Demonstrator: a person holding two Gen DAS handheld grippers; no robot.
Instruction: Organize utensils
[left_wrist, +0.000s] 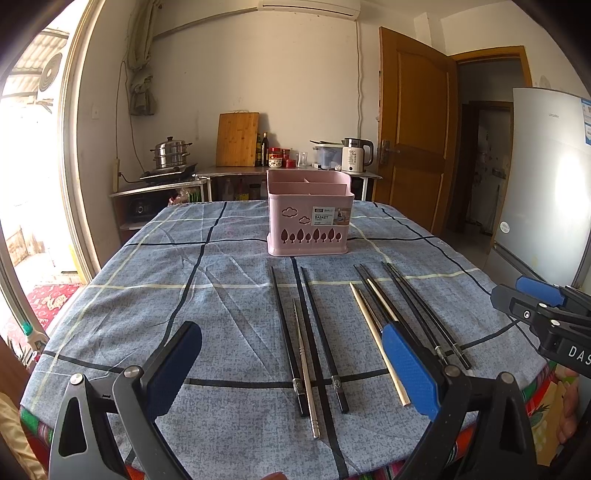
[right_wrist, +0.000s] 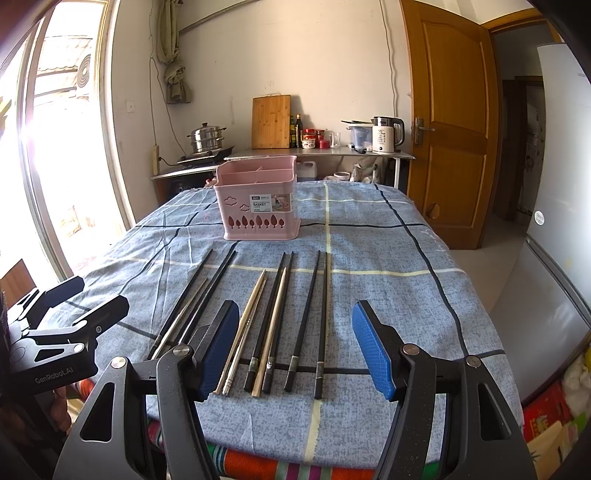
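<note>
A pink utensil basket (left_wrist: 308, 218) (right_wrist: 258, 201) with inner compartments stands at the far middle of the table. Several chopsticks lie side by side on the cloth in front of it: black ones (left_wrist: 321, 332) (right_wrist: 306, 317), a metal one (left_wrist: 305, 365) (right_wrist: 181, 317), and pale wooden ones (left_wrist: 376, 339) (right_wrist: 273, 328). My left gripper (left_wrist: 291, 373) is open and empty above the near ends of the left chopsticks. My right gripper (right_wrist: 295, 350) is open and empty above the near ends of the right chopsticks. Each gripper shows at the edge of the other's view (left_wrist: 543, 310) (right_wrist: 74, 306).
The table wears a blue checked cloth (left_wrist: 184, 295) (right_wrist: 388, 258). Behind it a counter (right_wrist: 317, 152) holds a cutting board, bottles, a kettle (right_wrist: 386, 134) and a steamer pot (left_wrist: 170, 152). A fridge (left_wrist: 546, 184) stands at right, a wooden door (right_wrist: 450, 129) beyond.
</note>
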